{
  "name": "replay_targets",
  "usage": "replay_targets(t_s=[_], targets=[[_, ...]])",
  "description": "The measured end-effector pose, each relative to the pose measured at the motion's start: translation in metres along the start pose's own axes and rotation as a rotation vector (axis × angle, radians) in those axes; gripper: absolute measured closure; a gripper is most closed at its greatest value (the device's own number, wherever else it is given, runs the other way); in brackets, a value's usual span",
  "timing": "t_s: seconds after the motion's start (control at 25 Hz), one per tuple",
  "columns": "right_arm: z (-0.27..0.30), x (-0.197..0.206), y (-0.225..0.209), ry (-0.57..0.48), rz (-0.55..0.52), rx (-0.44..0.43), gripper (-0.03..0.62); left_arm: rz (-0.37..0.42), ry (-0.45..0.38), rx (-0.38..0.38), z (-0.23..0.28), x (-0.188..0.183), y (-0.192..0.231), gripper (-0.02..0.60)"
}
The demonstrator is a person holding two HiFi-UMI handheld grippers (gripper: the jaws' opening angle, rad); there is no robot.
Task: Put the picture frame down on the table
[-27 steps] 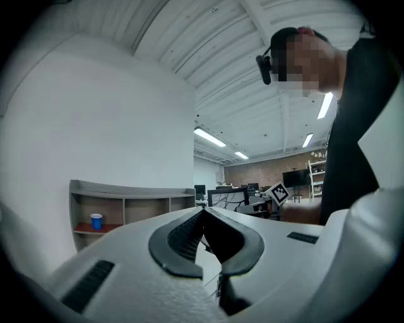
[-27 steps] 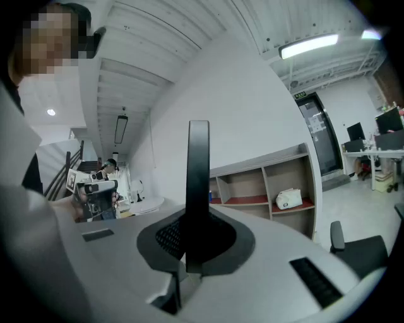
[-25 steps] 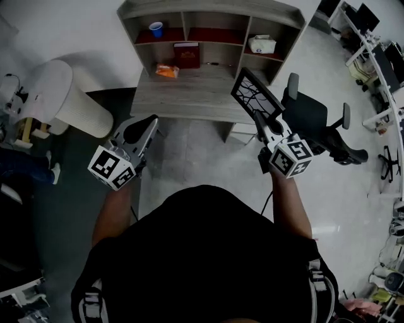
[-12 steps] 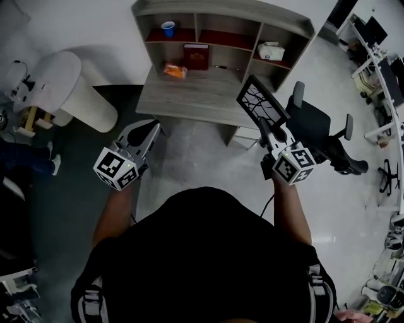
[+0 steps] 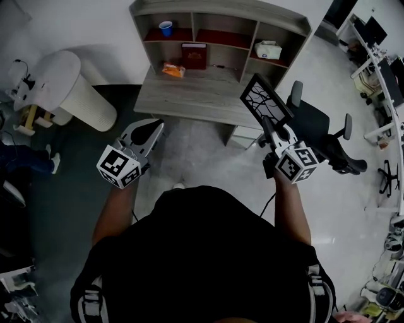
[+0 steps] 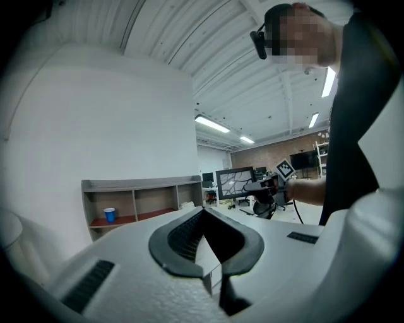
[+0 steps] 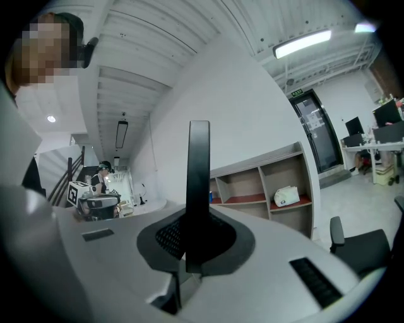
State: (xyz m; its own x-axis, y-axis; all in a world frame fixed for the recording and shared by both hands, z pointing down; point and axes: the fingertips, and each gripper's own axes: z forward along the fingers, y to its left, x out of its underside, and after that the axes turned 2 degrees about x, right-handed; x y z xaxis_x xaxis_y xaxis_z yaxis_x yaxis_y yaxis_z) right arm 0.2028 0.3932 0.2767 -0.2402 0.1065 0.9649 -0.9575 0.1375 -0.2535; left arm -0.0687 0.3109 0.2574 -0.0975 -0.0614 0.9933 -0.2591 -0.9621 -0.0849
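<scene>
An open office with a pale floor. Against the wall stands a grey wooden desk [image 5: 189,94] topped by a shelf unit [image 5: 221,12] divided into compartments with red boards. The left compartment holds a blue cup [image 5: 166,28] standing upright; what is in it cannot be seen. The right compartment holds a white pouch-like thing [image 5: 268,49]. On the desk top below, a dark red book [image 5: 194,55] stands against the back, and an orange packet [image 5: 172,70] lies just left of it. A black office chair [image 5: 315,123] sits right of the desk, and a white ribbed cylinder [image 5: 79,94] stands to its left.

The right tool [image 5: 267,121] is clamped on the lower edge of the picture frame [image 5: 266,99]. In the right gripper view the frame rises edge-on from between the pads. It hangs tilted in the air by the desk's right front corner and is not resting on the desk. The left tool [image 5: 155,125] is held level over the floor in front of the desk's left corner, with its jaws drawn together at the tips and nothing between them.
</scene>
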Motion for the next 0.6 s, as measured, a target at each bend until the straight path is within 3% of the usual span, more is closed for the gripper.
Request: replay_targets(t_s=[0.44,0.6], targets=[[0.016,0.003,0.008,0.032,-0.018,0.031,0.577,-0.049,0.002,0.002,-0.006,0.029,0.031,0.566],[0.051,0.002,0.002,0.056,-0.021,0.064,0.577,-0.068,-0.014,0.015,0.006,0.038,0.074,0.566]])
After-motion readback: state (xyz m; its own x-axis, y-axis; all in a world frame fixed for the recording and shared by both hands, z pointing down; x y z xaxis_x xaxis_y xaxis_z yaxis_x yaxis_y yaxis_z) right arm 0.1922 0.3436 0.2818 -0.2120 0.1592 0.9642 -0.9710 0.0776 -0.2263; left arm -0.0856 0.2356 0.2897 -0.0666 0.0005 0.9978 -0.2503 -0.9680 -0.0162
